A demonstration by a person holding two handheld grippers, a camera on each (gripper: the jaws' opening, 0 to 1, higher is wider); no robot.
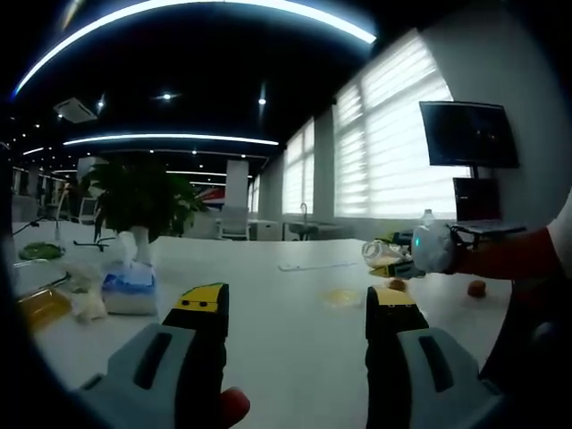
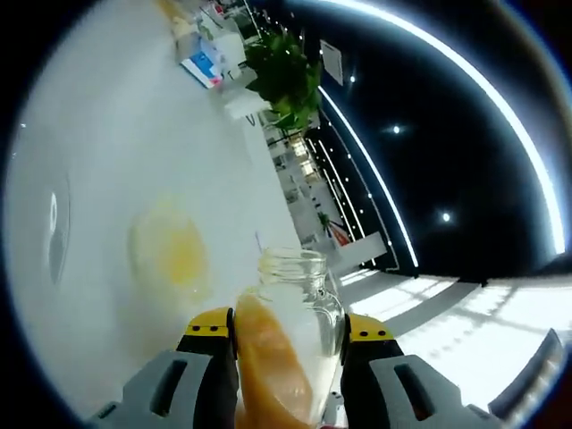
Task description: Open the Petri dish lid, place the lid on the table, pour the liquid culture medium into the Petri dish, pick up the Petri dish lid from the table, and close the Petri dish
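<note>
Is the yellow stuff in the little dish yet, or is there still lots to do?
Partly done. The Petri dish sits open on the table with yellow liquid already in it, and the lid lies beside it. In hand: the right gripper holds the glass bottle, tipped over, with orange medium inside. The left gripper is open and empty. Left: finish pouring, pick up the lid, close the dish.

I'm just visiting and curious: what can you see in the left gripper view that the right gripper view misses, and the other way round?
Left gripper view: its own left gripper, jaws apart with nothing between them, a dark monitor by the blinds, and a small orange object on the table.

Right gripper view: a close look at the glass bottle held tilted between the jaws of the right gripper, with orange liquid inside.

Both: the white table, the Petri dish holding yellow medium, the potted plant, and the blue-and-white packet.
</note>
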